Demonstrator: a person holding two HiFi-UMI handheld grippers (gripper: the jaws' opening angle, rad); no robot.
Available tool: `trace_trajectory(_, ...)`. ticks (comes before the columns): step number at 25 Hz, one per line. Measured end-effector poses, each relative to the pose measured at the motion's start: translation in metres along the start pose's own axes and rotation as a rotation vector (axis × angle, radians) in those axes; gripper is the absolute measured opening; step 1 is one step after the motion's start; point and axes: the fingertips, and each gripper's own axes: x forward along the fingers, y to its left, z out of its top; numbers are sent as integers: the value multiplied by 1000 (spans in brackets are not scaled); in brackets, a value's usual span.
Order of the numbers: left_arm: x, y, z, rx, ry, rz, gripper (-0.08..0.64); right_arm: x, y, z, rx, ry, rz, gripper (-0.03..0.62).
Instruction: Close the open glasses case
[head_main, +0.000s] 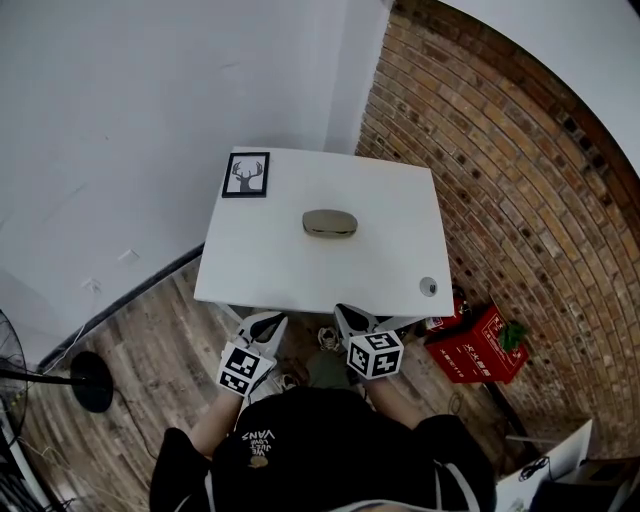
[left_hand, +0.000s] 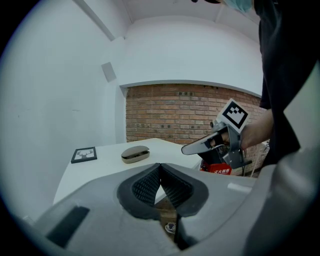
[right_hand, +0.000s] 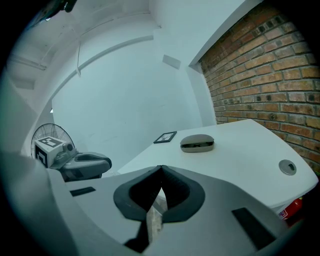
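Near the middle of the white table (head_main: 260, 262): the glasses case (head_main: 330, 223), lying flat, lid lowered but ajar, with a dark slit along its front in the right gripper view. Touched by nothing.

At 10 o'clock from it, near the far corner, a framed deer picture (head_main: 246, 174). At 4 o'clock, by the table's edge, a small round cap (head_main: 428, 286). At 7 o'clock, off the near edge and well apart from the case, the left gripper (head_main: 265, 323), pads pressed together on nothing. At 6 o'clock, likewise short of the table, the right gripper (head_main: 350, 316), also pinched tight and empty. Farther out at 4 o'clock, on the floor, a red box (head_main: 478, 345).

Likely trouble from here:
- Pushing on the lid off-centre or too level, and so sliding the case across the smooth top instead of snapping it closed.
- Pressing with one gripper alone, without bracing the base.
- Leaving the lid down but unlatched.
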Motion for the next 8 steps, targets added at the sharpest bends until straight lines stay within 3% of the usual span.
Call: trace_trajectory(8,9,5,0,7,11,-13,11,9,-5,4,2,-2,-4,-2)
